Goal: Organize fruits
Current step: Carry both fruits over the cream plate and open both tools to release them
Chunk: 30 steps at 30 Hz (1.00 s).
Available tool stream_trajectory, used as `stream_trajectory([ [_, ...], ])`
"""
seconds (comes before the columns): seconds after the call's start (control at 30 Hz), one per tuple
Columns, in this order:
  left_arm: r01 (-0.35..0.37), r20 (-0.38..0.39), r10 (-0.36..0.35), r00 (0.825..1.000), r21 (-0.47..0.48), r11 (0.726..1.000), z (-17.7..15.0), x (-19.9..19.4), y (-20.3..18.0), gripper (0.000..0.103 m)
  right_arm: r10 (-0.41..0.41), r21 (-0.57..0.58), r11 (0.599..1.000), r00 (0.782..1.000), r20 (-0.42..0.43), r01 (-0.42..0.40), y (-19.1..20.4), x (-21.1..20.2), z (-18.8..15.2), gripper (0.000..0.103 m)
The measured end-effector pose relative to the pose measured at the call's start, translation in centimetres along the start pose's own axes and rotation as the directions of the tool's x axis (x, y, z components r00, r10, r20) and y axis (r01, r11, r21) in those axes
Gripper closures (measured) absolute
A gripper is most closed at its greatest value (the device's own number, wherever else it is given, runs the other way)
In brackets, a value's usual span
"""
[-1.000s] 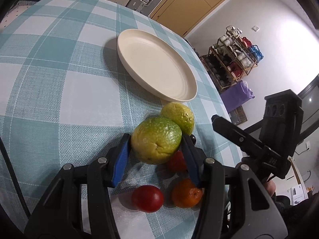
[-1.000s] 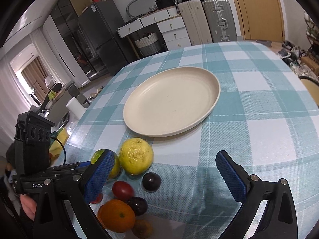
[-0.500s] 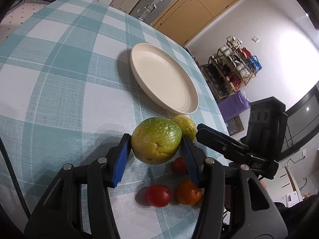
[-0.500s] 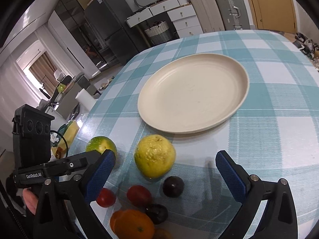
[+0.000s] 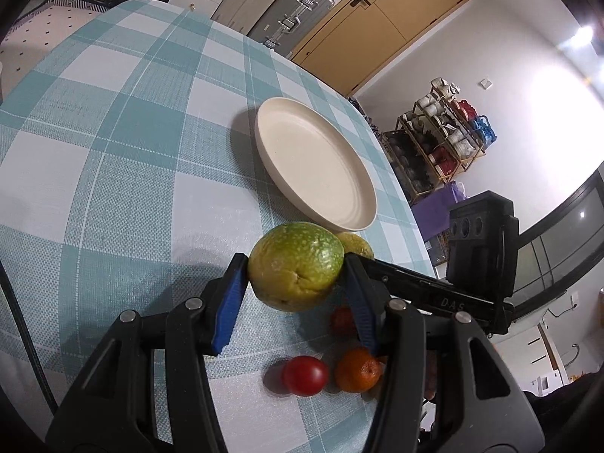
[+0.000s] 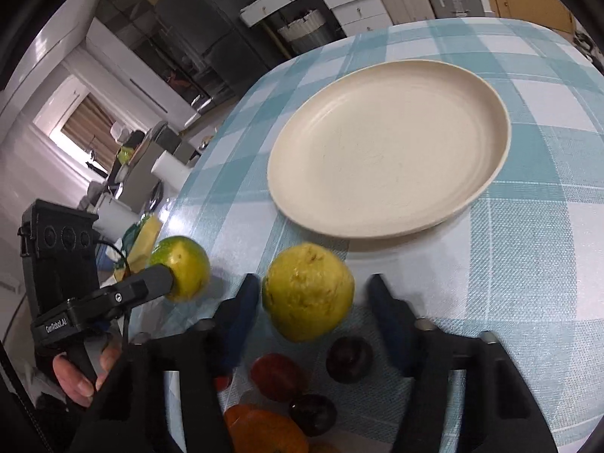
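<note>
The cream plate (image 6: 389, 147) has no fruit yet: the left gripper (image 5: 296, 287) squeezes the green orange (image 5: 296, 266), while the right gripper (image 6: 313, 313) has just been closing around the yellow fruit (image 6: 307, 296) without clearly touching it.

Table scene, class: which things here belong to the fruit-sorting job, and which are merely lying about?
Belong:
green citrus in left gripper
yellow citrus between right gripper pads
plate
red fruit
orange
dark plums

Lying about:
suitcases
shelf rack

i count one round cream plate (image 6: 389, 147), one green citrus fruit (image 5: 296, 266), one yellow citrus fruit (image 6: 307, 296), two dark plums (image 6: 349, 358), two grippers.
</note>
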<state>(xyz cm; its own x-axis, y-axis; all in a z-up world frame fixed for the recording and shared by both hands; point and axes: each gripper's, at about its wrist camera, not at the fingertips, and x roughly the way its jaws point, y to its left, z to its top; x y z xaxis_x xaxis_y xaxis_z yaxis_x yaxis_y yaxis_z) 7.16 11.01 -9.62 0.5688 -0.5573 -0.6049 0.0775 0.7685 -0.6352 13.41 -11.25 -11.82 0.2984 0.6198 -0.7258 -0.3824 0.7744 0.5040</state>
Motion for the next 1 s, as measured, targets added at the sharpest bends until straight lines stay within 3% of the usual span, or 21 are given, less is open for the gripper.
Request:
stream_trajectory([
  [0.17,-0.007,0.0,0.007,1.0,0.002,1.0,0.4,0.1,-0.4,0.054,0.015,-0.009,1.0,1.0,0.003,-0.015,-0.2,-0.3,-0.3,0.053],
  [0.4,-0.012,-0.005,0.012,1.0,0.022,1.0,2.3,1.0,-1.6,0.054,0.057,-0.031,0.998,0.994,0.092,-0.054,0.0,-3.1,0.2,0.053],
  [0.77,-0.016,-0.009,0.017,1.0,0.087,0.996,9.0,4.4,-4.6,0.054,0.059,-0.08,0.996,0.983,0.172,-0.045,-1.3,-6.8,4.8,0.053],
  [1.0,-0.022,-0.037,0.026,0.999,0.087,0.996,12.9,8.1,-5.0,0.055,0.033,-0.104,0.994,0.982,0.188,-0.013,-2.9,-7.0,8.8,0.053],
])
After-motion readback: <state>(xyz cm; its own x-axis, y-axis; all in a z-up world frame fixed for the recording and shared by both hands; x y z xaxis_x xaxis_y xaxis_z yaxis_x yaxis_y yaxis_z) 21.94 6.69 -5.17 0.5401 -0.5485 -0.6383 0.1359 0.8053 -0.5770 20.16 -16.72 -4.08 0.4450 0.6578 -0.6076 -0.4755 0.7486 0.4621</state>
